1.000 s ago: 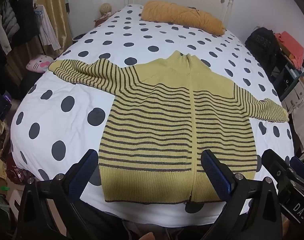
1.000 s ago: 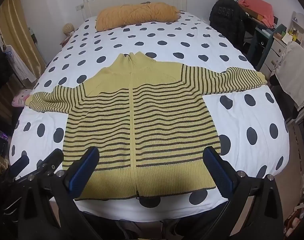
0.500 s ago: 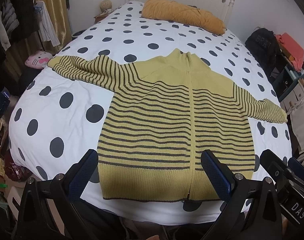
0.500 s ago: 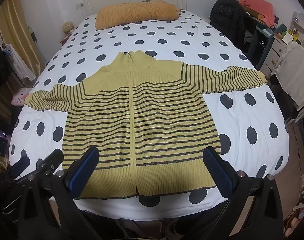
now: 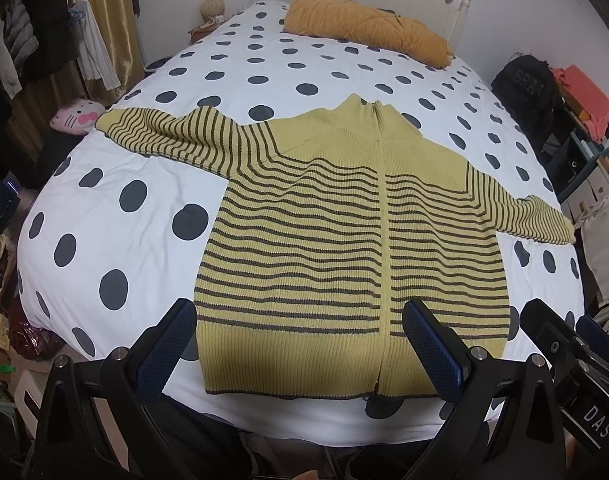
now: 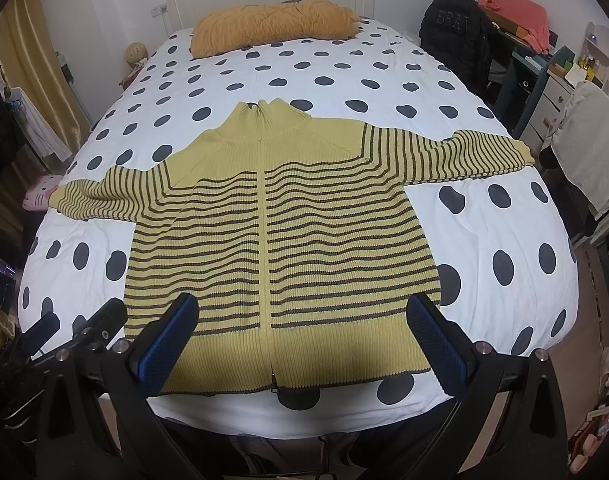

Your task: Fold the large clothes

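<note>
A yellow zip cardigan with dark stripes (image 5: pixel 344 248) lies flat, face up, on the polka-dot bed (image 5: pixel 136 208), sleeves spread to both sides, hem toward me. It also shows in the right wrist view (image 6: pixel 280 232). My left gripper (image 5: pixel 300 332) is open and empty, held above the hem at the foot of the bed. My right gripper (image 6: pixel 302 328) is open and empty, also above the hem. Each gripper's edge shows in the other's view, the right one (image 5: pixel 564 344) and the left one (image 6: pixel 84 332).
An orange pillow (image 5: pixel 364 36) lies at the headboard. A pink plush (image 5: pixel 76 116) sits at the bed's left edge. Hanging clothes (image 5: pixel 32 40) stand on the left. A black backpack (image 6: pixel 456 36), a desk and drawers (image 6: pixel 544 92) stand on the right.
Both grippers have shifted slightly, the view drifting a little toward the bed. The cardigan has not moved and both grippers stay open.
</note>
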Demonstrator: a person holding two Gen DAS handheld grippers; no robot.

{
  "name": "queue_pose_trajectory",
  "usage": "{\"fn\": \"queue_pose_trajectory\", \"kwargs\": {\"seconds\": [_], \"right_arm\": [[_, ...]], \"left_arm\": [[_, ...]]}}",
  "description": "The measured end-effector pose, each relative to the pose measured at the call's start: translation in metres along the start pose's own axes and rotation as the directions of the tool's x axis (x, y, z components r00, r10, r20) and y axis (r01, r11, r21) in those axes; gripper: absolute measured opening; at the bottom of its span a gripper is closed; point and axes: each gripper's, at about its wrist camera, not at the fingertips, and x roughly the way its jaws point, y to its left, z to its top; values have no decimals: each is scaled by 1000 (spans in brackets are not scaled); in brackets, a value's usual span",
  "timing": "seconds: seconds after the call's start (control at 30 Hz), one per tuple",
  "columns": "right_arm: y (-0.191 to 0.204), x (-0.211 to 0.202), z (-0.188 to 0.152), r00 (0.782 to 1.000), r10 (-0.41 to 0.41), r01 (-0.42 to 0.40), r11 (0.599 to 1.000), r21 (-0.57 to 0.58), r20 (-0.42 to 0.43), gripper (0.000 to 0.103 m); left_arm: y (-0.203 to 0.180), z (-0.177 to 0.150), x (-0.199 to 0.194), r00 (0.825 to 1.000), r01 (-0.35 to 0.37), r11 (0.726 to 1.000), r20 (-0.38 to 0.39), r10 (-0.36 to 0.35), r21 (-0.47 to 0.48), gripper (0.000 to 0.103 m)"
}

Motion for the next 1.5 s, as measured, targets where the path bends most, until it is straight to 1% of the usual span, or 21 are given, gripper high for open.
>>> {"fn": "queue_pose_trajectory", "kwargs": {"seconds": [0.3, 0.5, 0.63, 0.8, 0.9, 1.17, 1.37, 1.5], "right_arm": [[0, 0, 0, 1000, 0, 0, 1000, 1, -2, 103], [0, -1, 0, 1000, 1, -1, 1000, 2, -4, 103], [1, 1, -4, 1000, 4, -4, 1000, -1, -4, 103], [3, 0, -10, 1000, 8, -8, 1000, -9, -7, 103], [2, -11, -18, 1000, 17, -17, 1000, -10, -1, 103], [0, -16, -25, 1000, 19, -19, 1000, -9, -4, 103], [1, -15, -19, 1000, 7, -7, 1000, -12, -6, 103], [5, -4, -14, 1000, -2, 1, 1000, -20, -27, 103]], "left_arm": [[-3, 0, -1, 1000, -2, 1000, 2, 2, 2, 103], [0, -3, -2, 1000, 6, 1000, -13, -6, -7, 103], [0, -6, -3, 1000, 12, 1000, -29, -12, -13, 103], [0, -13, -8, 1000, -13, 1000, -28, 13, -9, 103], [0, -15, -12, 1000, -21, 1000, -18, 21, -9, 103], [4, -21, -14, 1000, -17, 1000, -16, 17, -11, 103], [8, -13, -4, 1000, -15, 1000, -27, 14, -18, 103], [18, -4, 11, 999, -24, 999, -45, 23, -35, 103]]}}
